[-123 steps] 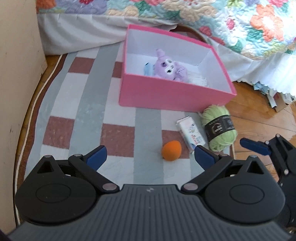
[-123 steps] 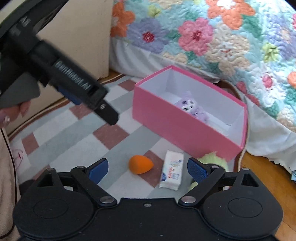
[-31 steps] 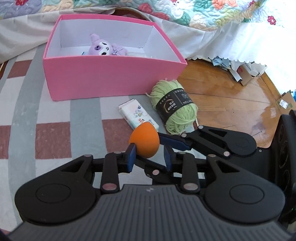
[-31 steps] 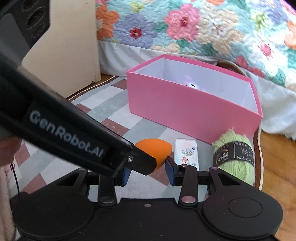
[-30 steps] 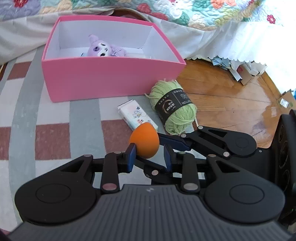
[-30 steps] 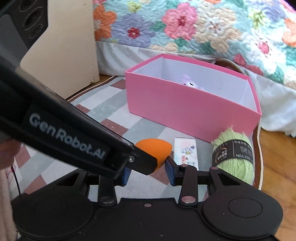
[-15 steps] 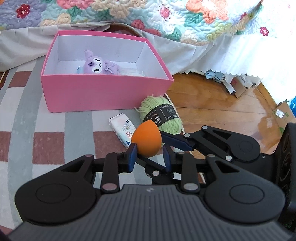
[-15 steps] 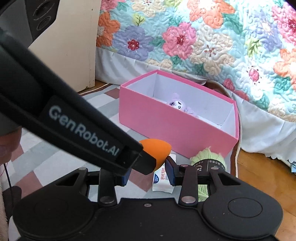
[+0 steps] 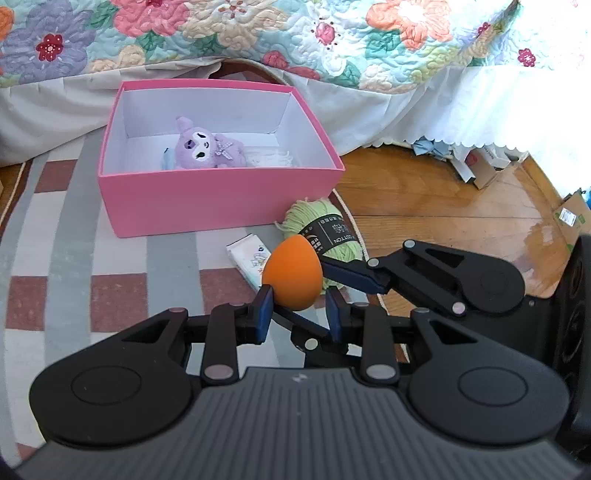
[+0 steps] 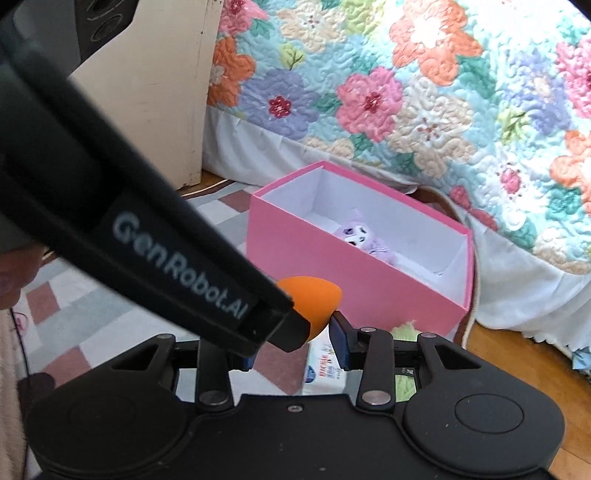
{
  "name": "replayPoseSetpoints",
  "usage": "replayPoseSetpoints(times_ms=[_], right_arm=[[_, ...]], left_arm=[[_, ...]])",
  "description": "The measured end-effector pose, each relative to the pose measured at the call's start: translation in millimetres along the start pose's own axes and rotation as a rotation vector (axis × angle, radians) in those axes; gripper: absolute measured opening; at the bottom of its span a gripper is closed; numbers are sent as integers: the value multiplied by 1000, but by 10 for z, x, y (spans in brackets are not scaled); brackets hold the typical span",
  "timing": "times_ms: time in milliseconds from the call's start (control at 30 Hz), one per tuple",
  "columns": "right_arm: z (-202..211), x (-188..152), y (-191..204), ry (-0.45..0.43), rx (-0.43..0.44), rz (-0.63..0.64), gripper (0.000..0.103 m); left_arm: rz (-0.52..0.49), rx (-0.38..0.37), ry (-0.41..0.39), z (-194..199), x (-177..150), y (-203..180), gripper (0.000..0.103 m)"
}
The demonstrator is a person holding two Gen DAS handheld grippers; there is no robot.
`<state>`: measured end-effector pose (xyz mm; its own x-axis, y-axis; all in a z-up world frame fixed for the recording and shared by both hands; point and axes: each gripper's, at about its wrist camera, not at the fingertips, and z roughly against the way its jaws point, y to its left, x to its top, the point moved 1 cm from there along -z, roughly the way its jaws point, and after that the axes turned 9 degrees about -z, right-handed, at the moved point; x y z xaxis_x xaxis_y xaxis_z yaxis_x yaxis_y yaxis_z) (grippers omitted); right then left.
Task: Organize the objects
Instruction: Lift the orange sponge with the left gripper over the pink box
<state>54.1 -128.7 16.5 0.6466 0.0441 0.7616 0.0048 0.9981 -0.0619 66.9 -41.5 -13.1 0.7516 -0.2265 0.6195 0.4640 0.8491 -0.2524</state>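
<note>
The left gripper (image 9: 298, 310) is closest, and its two blue fingers (image 9: 264, 308) squeeze an orange sponge (image 9: 292, 273) shaped like an egg. The sponge is up off the rug (image 9: 74, 266), pointy end up. The right gripper (image 9: 321, 291) comes in from the right side. One of its blue fingers (image 9: 347, 274) touches the sponge, and its other finger goes under the sponge, so its fingers are pulled in close around the sponge too. From the right wrist, the left gripper's black arm hides one finger, so I cannot tell for sure if that one presses the sponge.

Just behind the sponge, a small white tissue pack (image 9: 248, 258) lies flat on the rug. Beside it sits a green ball of yarn (image 9: 325, 229) with a black paper band — it rests at the rug's edge, near the wooden floor (image 9: 443, 199).

Farther back stands an open pink box (image 9: 207, 199). Inside it lies a purple plush toy (image 9: 207, 147), next to something small and blue and something white.

Farthest away is a bed with a flowery quilt (image 9: 258, 33) and a white skirt hanging down to the floor.
</note>
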Motion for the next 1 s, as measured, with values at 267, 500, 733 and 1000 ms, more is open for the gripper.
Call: replayPoseSetpoints(times_ms=[267, 500, 733, 1000], right_arm=[[13, 318, -71, 42, 54, -49, 44], [-7, 498, -127, 46, 43, -70, 44], [-40, 694, -277, 35, 35, -90, 44], [-119, 809, -514, -24, 61, -123, 44]], left_arm=[[6, 7, 16, 155, 274, 71, 29], [5, -8, 7, 182, 513, 90, 29], [-20, -11, -14, 138, 762, 84, 30], [-49, -31, -36, 16, 1031, 131, 30]])
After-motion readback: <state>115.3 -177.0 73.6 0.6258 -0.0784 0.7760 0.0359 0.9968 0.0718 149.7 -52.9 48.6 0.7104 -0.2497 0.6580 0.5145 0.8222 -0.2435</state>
